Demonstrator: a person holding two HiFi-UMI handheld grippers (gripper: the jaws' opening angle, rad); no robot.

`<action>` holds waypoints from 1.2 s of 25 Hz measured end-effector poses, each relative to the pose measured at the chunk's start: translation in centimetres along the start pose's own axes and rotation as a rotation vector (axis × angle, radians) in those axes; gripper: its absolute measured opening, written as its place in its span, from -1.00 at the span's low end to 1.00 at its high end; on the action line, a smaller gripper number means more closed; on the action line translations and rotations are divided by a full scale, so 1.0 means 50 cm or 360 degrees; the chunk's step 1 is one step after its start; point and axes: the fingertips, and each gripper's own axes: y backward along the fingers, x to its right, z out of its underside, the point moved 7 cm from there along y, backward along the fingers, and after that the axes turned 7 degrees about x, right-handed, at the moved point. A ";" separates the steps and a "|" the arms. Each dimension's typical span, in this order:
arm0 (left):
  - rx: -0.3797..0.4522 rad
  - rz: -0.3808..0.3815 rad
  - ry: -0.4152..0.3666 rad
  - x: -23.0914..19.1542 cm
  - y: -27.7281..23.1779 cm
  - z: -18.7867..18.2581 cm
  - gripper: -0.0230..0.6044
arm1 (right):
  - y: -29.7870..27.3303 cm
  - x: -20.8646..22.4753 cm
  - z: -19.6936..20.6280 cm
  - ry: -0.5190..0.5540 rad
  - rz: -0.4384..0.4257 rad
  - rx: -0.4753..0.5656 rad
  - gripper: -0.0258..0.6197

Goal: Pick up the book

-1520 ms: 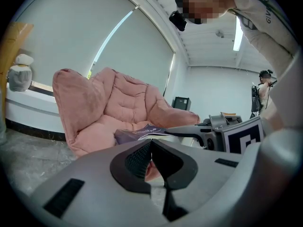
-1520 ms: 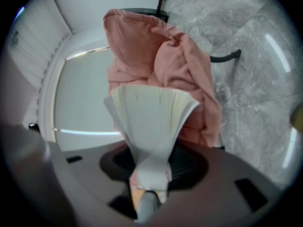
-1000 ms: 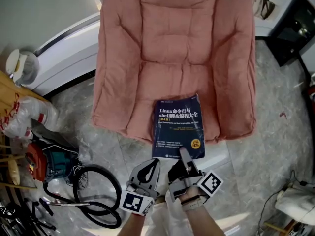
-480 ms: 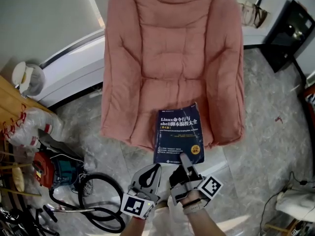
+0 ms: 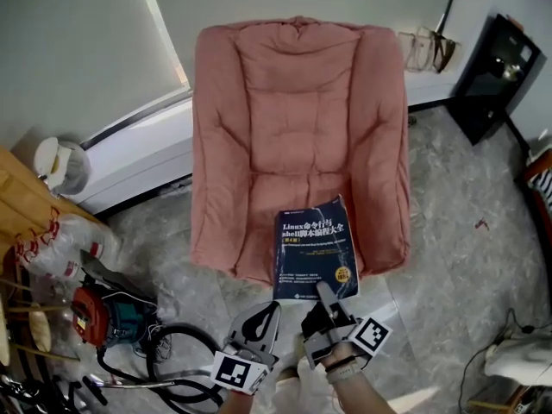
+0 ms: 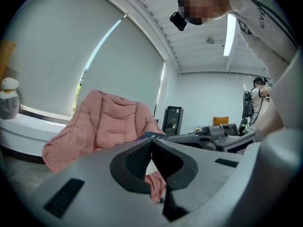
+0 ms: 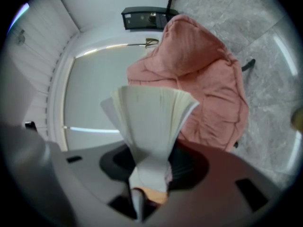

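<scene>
Marbled grey floor (image 5: 466, 231), with a pale blind and a white sill (image 5: 129, 141) behind.

Far left: edge of a wooden piece (image 5: 21, 210). A grey round pot (image 5: 59, 164) stands on the sill; its contents can't be seen. Below it lie clear plastic bags (image 5: 65, 235) with red print. They are full, but I cannot tell of what. A red-and-teal power tool (image 5: 95, 313) sits on the floor, with a black hose (image 5: 177, 352) looped just beside it.

Centre: pink quilted chair (image 5: 297, 128), nothing else on its seat.

Left gripper (image 5: 274, 307): held level, low in the head view, beside the right one. Its own view shows the jaws closed tip to tip, with nothing between them.

Book (image 5: 315, 248): dark blue cover, face up, over the front edge of the chair seat. Contact with the cushion cannot be judged from above.

Right gripper (image 5: 326, 293): jaws clenched on the book's near edge. In the right gripper view the white pages fan out upward from the grip.

Right: black cabinet (image 5: 500, 63) against the wall. Something shiny sits in its open compartment, not identifiable. White cloth (image 5: 517, 360) at the lower right corner.
</scene>
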 end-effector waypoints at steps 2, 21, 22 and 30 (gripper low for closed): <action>0.0005 -0.0011 -0.0008 -0.005 0.000 -0.019 -0.90 | -0.002 -0.020 -0.003 0.0016 -0.0014 -0.0019 -0.37; 0.0128 -0.0078 -0.0044 0.004 -0.012 -0.173 -0.90 | 0.033 -0.171 -0.027 0.0039 -0.0089 -0.0149 -0.37; 0.0130 -0.0080 -0.0044 0.006 -0.014 -0.179 -0.90 | 0.034 -0.179 -0.028 0.0044 -0.0093 -0.0158 -0.37; 0.0145 -0.0073 -0.0050 0.018 -0.025 -0.223 -0.90 | 0.043 -0.235 -0.029 0.0038 -0.0156 -0.0201 -0.37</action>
